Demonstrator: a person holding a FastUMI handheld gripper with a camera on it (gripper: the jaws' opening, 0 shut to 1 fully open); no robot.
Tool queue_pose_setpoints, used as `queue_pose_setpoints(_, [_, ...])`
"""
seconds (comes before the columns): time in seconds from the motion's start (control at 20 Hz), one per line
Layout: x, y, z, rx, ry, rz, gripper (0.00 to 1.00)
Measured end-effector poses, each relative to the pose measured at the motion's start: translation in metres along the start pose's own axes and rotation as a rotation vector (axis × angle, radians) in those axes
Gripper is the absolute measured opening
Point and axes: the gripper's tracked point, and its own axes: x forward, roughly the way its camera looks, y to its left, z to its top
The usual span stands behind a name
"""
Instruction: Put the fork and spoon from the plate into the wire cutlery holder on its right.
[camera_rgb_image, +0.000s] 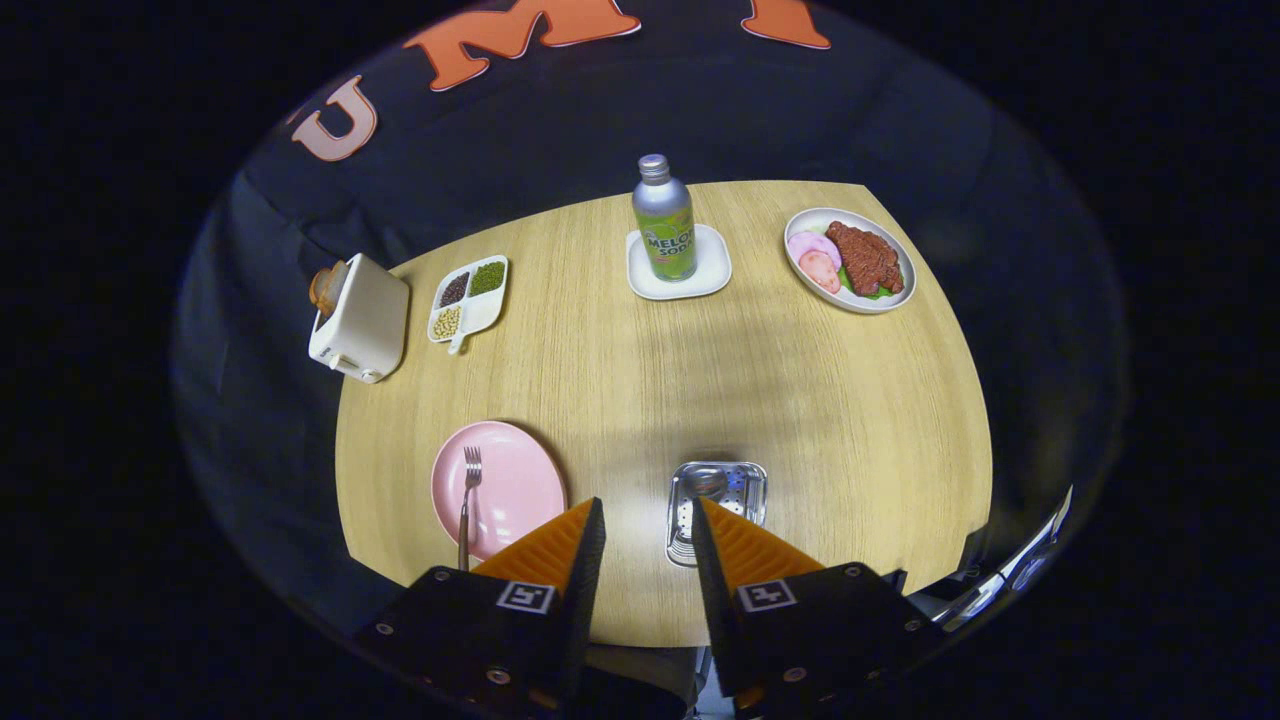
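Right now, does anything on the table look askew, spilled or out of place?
Nothing spilled or tipped. The fork lies on the pink plate, handle past its rim. The spoon seems already in the wire holder. The gripper hangs open.

Pink plate, silver fork, light wood-grain table, green-labelled bottle, white toaster

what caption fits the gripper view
Open tool above the table, fork on pink plate, spoon in wire cutlery holder.
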Motion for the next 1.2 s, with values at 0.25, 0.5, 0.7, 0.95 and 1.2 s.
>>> queue_pose_setpoints(0.25, [0.000, 0.035, -0.008, 0.004, -0.018, 0.048, 0.84])
queue_pose_setpoints(0.5, [0.013, 0.079, -0.032, -0.023, 0.049, 0.108, 0.89])
queue_pose_setpoints(0.7, [0.023, 0.114, -0.046, -0.051, 0.093, 0.146, 0.89])
queue_pose_setpoints(0.95, [0.040, 0.150, -0.064, -0.083, 0.149, 0.173, 0.89])
queue_pose_setpoints(1.2, [0.067, 0.179, -0.088, -0.109, 0.222, 0.173, 0.89])
